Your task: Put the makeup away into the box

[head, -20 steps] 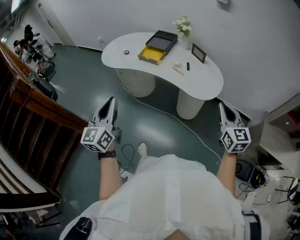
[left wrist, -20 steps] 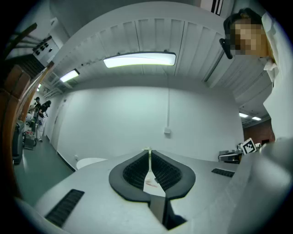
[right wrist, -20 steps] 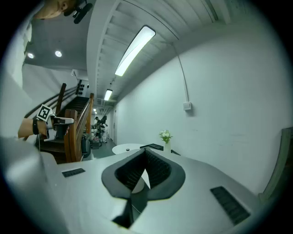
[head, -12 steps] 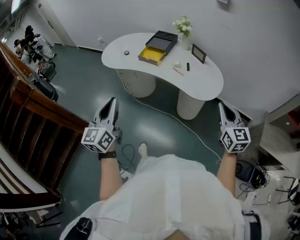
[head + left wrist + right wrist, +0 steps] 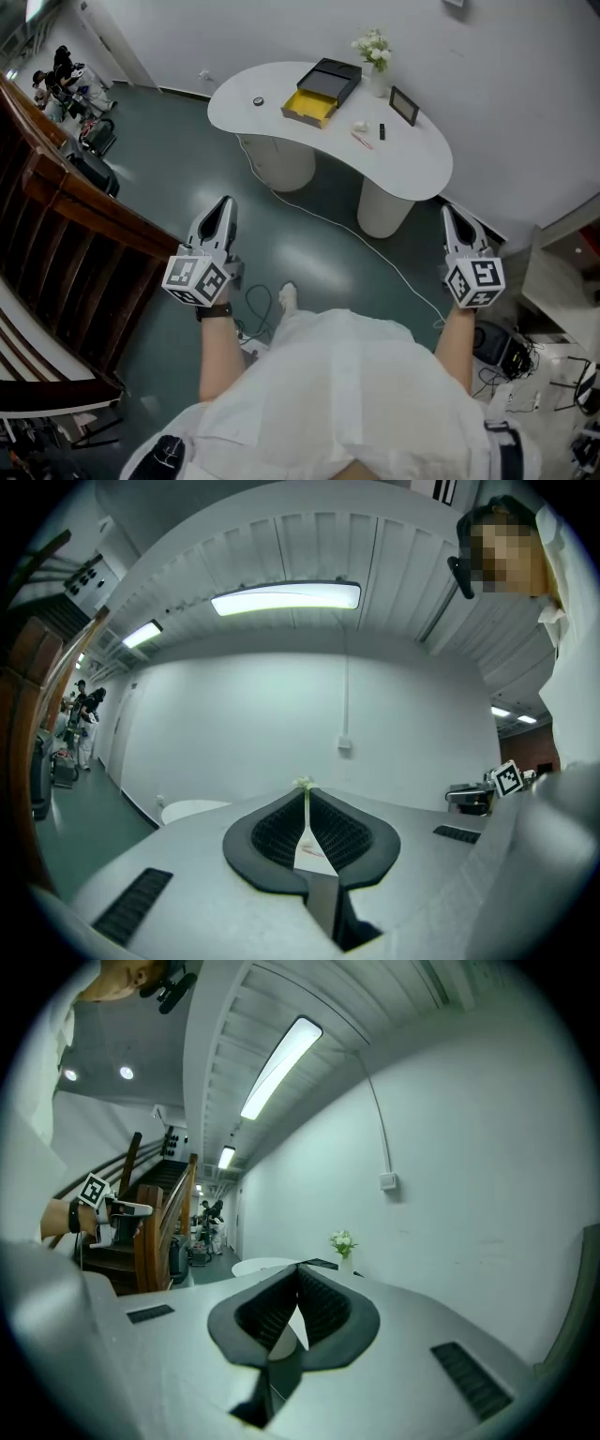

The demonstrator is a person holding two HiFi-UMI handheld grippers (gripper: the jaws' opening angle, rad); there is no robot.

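Facing table (image 5: 417, 169) edge and box (image 5: 323, 89) across floor (image 5: 178, 169).

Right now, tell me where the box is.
In the head view, the box sits on the white table ahead, its yellow inside showing, just left of the flower vase.
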